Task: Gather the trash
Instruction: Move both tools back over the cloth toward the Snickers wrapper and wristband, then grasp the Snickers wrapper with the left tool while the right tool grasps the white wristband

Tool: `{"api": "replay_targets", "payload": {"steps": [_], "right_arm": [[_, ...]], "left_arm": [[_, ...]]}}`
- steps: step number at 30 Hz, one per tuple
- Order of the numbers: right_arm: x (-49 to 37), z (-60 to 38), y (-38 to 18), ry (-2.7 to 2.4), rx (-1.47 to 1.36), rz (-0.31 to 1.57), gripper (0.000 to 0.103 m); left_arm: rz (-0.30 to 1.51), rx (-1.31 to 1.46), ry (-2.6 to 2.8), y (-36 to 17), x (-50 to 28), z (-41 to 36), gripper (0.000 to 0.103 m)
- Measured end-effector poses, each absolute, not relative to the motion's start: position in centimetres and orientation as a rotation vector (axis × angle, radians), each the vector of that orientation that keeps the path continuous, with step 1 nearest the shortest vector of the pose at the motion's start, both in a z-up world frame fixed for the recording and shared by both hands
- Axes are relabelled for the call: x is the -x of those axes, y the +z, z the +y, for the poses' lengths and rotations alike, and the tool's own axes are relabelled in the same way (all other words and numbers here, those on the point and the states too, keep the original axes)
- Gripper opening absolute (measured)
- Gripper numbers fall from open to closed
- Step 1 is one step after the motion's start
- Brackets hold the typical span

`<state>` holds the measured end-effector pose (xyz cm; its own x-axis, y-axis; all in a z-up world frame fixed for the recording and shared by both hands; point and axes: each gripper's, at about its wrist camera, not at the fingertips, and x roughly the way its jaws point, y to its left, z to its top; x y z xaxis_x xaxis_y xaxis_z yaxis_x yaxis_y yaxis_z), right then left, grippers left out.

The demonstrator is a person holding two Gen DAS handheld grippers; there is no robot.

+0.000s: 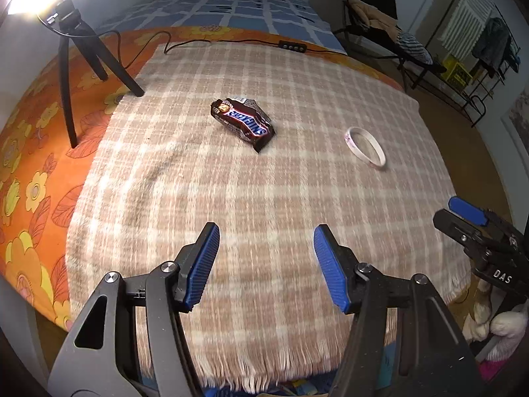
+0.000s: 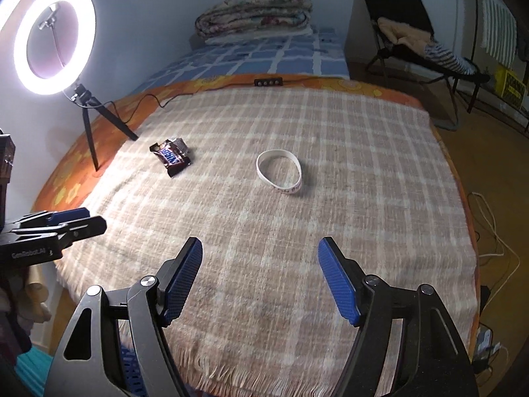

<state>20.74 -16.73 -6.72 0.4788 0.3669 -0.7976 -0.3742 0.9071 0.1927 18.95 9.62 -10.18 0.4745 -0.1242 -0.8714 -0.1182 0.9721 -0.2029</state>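
A crumpled brown Snickers wrapper (image 1: 243,122) lies on the beige checked blanket (image 1: 264,198); it also shows in the right wrist view (image 2: 172,157). A white wristband (image 1: 365,145) lies to its right, also in the right wrist view (image 2: 279,173). My left gripper (image 1: 266,231) is open and empty, above the blanket's near part, well short of the wrapper. My right gripper (image 2: 259,244) is open and empty, short of the wristband. The right gripper shows at the right edge of the left wrist view (image 1: 469,215); the left gripper shows at the left edge of the right wrist view (image 2: 76,221).
A ring light (image 2: 54,38) on a black tripod (image 1: 76,53) stands at the bed's left on the orange flowered sheet (image 1: 29,152). Its cable and remote (image 1: 291,47) run along the far side. A folded quilt (image 2: 254,13) lies beyond. A chair (image 2: 413,39) stands right.
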Motion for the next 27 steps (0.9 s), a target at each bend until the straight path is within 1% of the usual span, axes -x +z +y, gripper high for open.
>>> {"api": "replay_targets", "payload": {"steps": [12,27], "right_arm": [[-26.2,-17.0,-8.3,0.466,-0.057,0.988,0.072],[-32.0,-14.0,-12.4,0.498,-0.03,1.077,0.072]], "left_arm": [[1.088,0.346,0.046,-12.6,-24.9,12.3,0.061],[1.145,0.512,0.074,-16.4,-31.4,14.3,0.061]]}}
